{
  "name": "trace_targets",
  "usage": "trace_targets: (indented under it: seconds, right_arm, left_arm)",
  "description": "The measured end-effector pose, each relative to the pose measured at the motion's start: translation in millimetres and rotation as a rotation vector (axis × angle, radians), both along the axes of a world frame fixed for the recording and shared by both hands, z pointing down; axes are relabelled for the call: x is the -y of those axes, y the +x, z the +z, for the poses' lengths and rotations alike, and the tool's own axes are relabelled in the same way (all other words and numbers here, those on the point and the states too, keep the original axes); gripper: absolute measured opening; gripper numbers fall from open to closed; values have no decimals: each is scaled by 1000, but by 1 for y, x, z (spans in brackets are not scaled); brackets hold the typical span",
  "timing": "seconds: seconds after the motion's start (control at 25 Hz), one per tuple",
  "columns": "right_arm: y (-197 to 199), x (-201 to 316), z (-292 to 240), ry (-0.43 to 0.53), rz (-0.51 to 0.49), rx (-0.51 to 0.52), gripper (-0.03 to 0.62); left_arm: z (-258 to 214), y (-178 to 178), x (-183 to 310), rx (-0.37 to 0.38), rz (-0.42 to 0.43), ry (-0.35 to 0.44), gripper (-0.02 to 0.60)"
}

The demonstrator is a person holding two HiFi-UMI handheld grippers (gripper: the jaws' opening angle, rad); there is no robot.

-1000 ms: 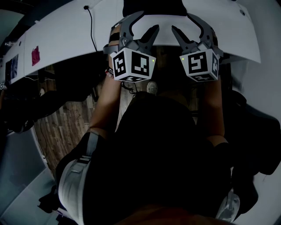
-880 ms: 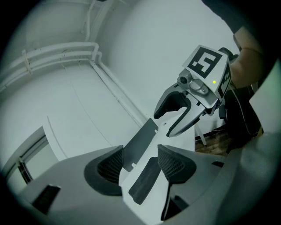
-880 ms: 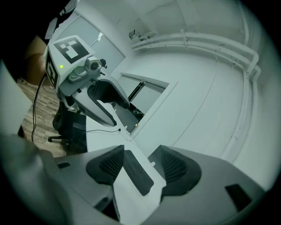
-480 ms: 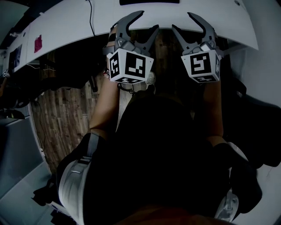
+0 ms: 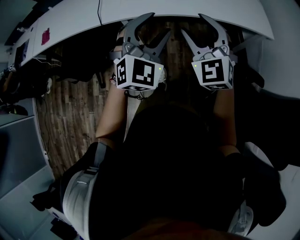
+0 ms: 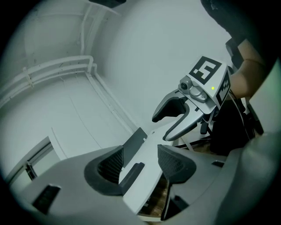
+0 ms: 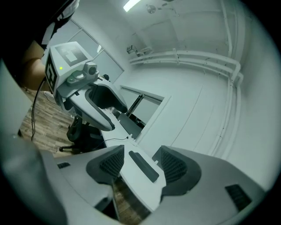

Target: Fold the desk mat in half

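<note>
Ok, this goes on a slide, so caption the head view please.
Left gripper and right gripper, both open and empty, held at the white desk's edge above wood floor.

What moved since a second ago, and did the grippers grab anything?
The white desk slid toward the top of the head view, so more wooden floor shows below it. Nothing was grabbed or let go. The left gripper and right gripper stayed raised, open and empty.
</note>
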State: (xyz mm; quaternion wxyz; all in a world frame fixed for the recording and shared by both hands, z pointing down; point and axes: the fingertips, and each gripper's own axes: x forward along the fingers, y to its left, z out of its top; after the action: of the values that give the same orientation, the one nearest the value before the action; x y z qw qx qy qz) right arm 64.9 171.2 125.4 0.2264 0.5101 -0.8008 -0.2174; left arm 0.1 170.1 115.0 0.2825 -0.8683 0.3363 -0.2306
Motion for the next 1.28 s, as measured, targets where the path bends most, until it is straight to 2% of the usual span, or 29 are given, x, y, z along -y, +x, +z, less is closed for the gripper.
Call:
trace_targets:
  seconds: [0.28,0.4,0.68,0.84,1.0,1.08,1.16,1.2,1.28]
  right_arm:
    - [-5,-54,-16,79,-44,26,255]
    - [-14,-64,-21,91,-72,22,255]
    - [-29,-79,-28,110,-133,29,253]
    - [-42,-85,-32,114,-172,23,253]
    - [-49,-92,-33,109,-203,25,247]
    - [-50,-95,-33,114,-203,29,195]
    - [-48,-98,-32,111,-199,45,82]
    - [-47,-99,-33,110,-199,55,59]
    - [-45,-102,-37,114,-204,81,35]
  left_arm:
    - [-10,5,-50,18,40,70,252]
    - [-17,-1,-62,1,54,71,251]
    - [-18,-7,-81,15,48,102,249]
    - [-24,-13,-85,10,48,117,204]
    - [-28,-19,-87,-36,41,109,154]
    - [-26,-21,-89,-42,38,101,125]
    - [-21,-21,-92,-39,40,90,104]
    - [-19,-21,-93,-42,40,88,95]
    - [-20,-20,-96,-63,39,85,38]
